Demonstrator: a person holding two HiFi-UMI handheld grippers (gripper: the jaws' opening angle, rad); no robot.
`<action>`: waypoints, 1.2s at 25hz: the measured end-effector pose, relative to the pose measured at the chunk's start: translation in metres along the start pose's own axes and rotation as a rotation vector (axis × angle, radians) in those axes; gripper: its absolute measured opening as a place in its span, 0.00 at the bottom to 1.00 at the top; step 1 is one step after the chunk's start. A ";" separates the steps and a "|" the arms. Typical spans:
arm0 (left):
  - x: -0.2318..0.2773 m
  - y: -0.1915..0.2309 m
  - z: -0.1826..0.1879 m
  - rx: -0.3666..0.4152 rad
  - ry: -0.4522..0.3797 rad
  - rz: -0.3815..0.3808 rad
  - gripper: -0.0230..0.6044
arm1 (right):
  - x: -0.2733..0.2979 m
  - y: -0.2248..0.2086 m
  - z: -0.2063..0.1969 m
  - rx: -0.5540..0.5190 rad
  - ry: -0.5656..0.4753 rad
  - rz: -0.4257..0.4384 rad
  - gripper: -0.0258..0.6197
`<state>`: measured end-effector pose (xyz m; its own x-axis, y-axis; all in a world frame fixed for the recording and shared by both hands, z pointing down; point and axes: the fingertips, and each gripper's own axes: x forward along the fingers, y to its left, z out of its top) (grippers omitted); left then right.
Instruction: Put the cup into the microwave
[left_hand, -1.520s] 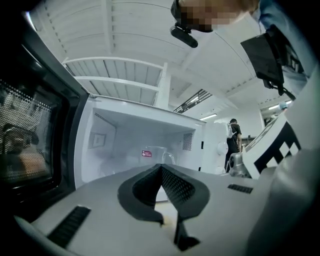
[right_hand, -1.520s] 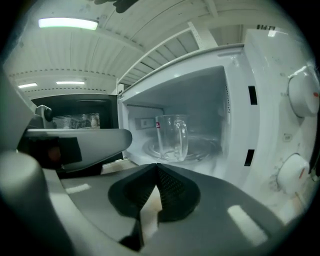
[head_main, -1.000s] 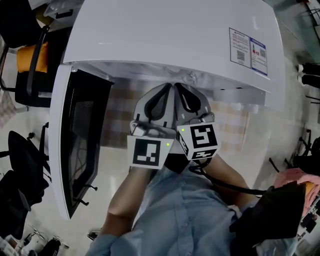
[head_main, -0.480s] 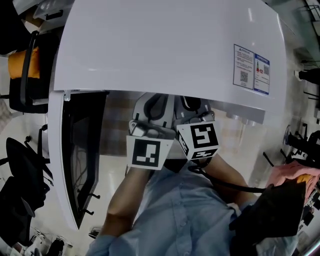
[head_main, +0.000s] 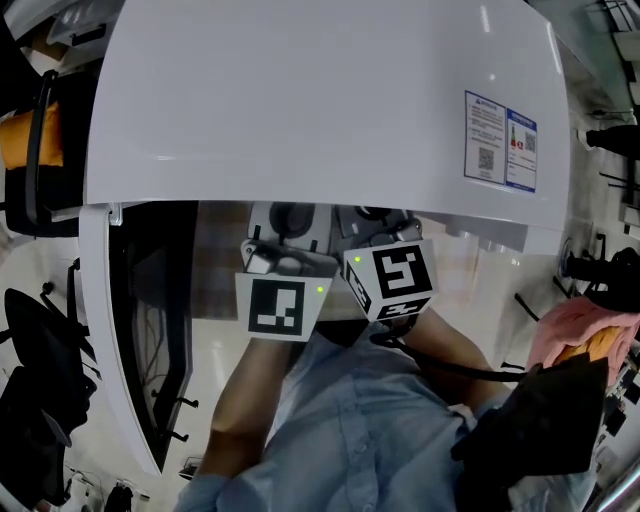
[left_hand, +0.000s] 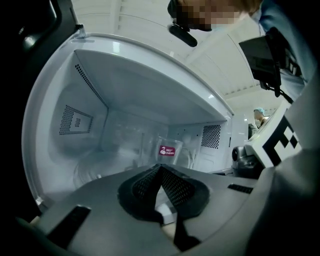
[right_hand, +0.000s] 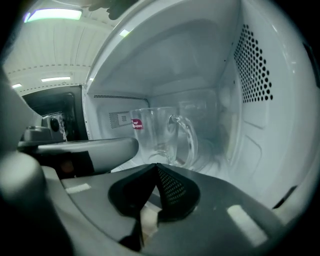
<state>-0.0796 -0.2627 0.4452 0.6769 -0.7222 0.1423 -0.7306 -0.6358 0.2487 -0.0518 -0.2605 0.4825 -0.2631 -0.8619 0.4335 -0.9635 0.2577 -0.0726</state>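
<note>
Cup stands upright inside the microwave, on its floor, far back in the white box. It is made of clear glass. It has a small red label on its side and a curved handle that points to the right. Nothing touches the cup.

The microwave is white and seen from above in the head view. Its door hangs open on the left side, and the dark window in the door faces the opening. A sticker with small print is on the top of the microwave, at the far right.

The left claw is at the mouth of the microwave, and it points in. Its two jaws are clenched together with nothing between them. The cup is past its tip, farther in.

The right claw is just beside the left one, on the right. Its jaws are clenched together too, and they hold nothing. The cup is past this tip as well, a little way apart from it. Little round holes dot the right wall of the microwave.

Each claw has a cube with black and white squares on it, near the person. The person's blue shirt fills the near part of the head view.
</note>
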 end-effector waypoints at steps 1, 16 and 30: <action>-0.001 0.001 0.000 0.004 -0.005 0.002 0.05 | 0.000 0.001 0.000 -0.006 -0.006 0.000 0.04; -0.064 -0.042 0.027 0.029 -0.029 0.097 0.05 | -0.066 0.035 0.012 -0.011 -0.012 0.086 0.04; -0.141 -0.127 0.146 0.129 -0.099 0.201 0.05 | -0.188 0.064 0.108 -0.034 -0.122 0.167 0.04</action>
<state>-0.0950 -0.1194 0.2538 0.5091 -0.8570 0.0801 -0.8595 -0.5013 0.0999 -0.0699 -0.1297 0.2991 -0.4255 -0.8518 0.3057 -0.9041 0.4147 -0.1028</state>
